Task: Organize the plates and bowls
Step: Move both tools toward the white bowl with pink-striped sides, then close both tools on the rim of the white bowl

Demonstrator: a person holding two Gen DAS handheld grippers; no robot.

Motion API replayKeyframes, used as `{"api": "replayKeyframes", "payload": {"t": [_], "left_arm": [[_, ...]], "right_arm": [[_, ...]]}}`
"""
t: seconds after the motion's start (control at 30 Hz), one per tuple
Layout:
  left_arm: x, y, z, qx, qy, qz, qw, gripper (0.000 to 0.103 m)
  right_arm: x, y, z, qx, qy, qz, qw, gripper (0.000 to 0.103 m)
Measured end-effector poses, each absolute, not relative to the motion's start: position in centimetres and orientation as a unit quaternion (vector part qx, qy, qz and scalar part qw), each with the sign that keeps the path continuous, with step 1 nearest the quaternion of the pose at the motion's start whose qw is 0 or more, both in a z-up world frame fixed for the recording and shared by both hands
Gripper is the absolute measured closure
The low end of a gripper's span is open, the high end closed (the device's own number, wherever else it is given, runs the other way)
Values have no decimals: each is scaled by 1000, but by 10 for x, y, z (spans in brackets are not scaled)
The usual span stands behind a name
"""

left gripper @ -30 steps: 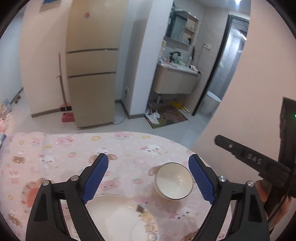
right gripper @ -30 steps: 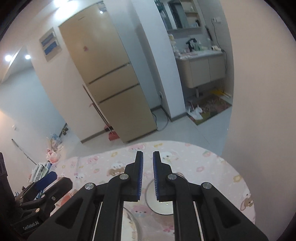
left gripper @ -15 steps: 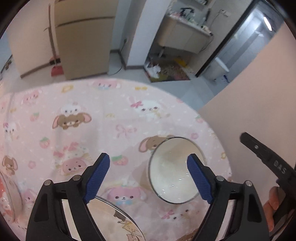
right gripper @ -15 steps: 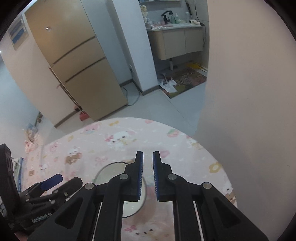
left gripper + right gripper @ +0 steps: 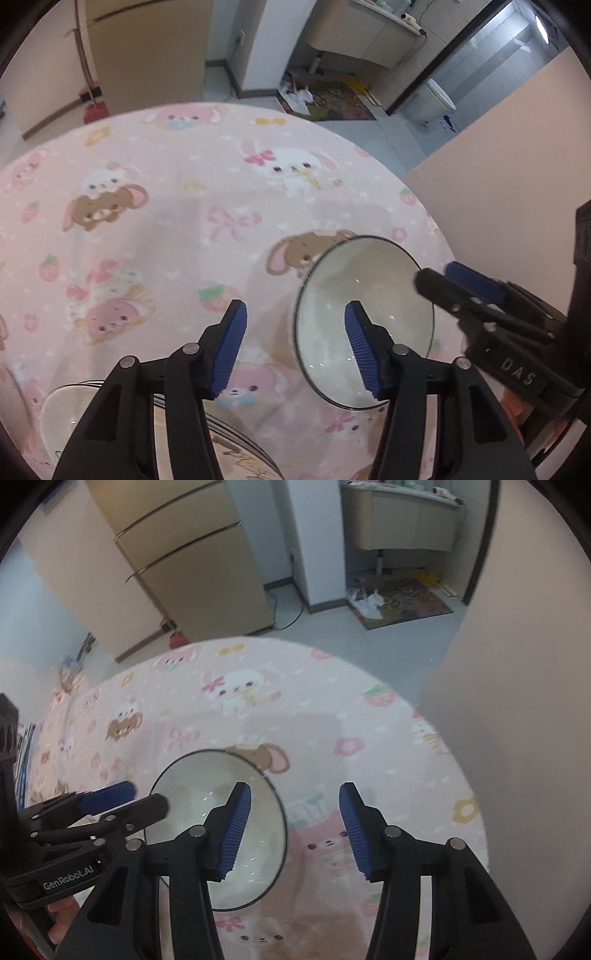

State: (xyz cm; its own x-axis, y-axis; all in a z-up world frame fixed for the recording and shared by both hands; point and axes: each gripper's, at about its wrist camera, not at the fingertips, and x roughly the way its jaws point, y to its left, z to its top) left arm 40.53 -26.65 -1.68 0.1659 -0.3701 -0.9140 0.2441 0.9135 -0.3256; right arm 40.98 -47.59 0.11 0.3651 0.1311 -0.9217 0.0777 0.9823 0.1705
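Bowl [image 5: 364,321]: near tabletop's right edge, rim straddled by closing left gripper [image 5: 295,347] and opening right gripper [image 5: 291,829], neither gripping yet.

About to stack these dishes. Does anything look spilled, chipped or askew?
Nothing stands out: the bowl sits upright and empty on the tablecloth, its rim unbroken where visible. The plates are mostly hidden.
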Motion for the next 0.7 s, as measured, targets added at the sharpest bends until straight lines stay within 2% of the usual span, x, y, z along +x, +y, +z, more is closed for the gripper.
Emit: {"api": "replayKeyframes", "payload": {"t": [0.1, 0.13, 0.17, 0.2, 0.37, 0.4, 0.43, 0.47, 0.53, 0.7], "left_arm": [[404, -271, -20, -25, 613, -184, 768, 56], [404, -272, -22, -14, 613, -179, 770, 62], [404, -273, -24, -9, 615, -179, 768, 73], [404, -274, -29, -10, 623, -188, 760, 76], [409, -272, -44, -21, 644, -177, 744, 77], [409, -272, -45, -21, 644, -178, 744, 77], [409, -272, -46, -25, 645, -185, 741, 80], [409, -271, -46, -30, 647, -191, 738, 85], [407, -272, -44, -35, 647, -201, 735, 92], [401, -280, -38, 3, 628, -197, 753, 93]], "right_arm": [[412, -468, -4, 84, 572, 28, 815, 51], [413, -464, -7, 75, 578, 28, 812, 51], [415, -464, -9, 68, 580, 24, 811, 58], [415, -463, -11, 57, 583, 14, 811, 62], [420, -462, -24, 48, 603, 12, 796, 70], [420, -460, -28, 49, 607, 20, 793, 75], [422, -458, -32, 46, 612, 24, 789, 85], [423, -456, -36, 43, 618, 24, 785, 88], [424, -453, -39, 44, 618, 28, 785, 88], [426, -463, -41, 89, 621, 30, 778, 88]]}}
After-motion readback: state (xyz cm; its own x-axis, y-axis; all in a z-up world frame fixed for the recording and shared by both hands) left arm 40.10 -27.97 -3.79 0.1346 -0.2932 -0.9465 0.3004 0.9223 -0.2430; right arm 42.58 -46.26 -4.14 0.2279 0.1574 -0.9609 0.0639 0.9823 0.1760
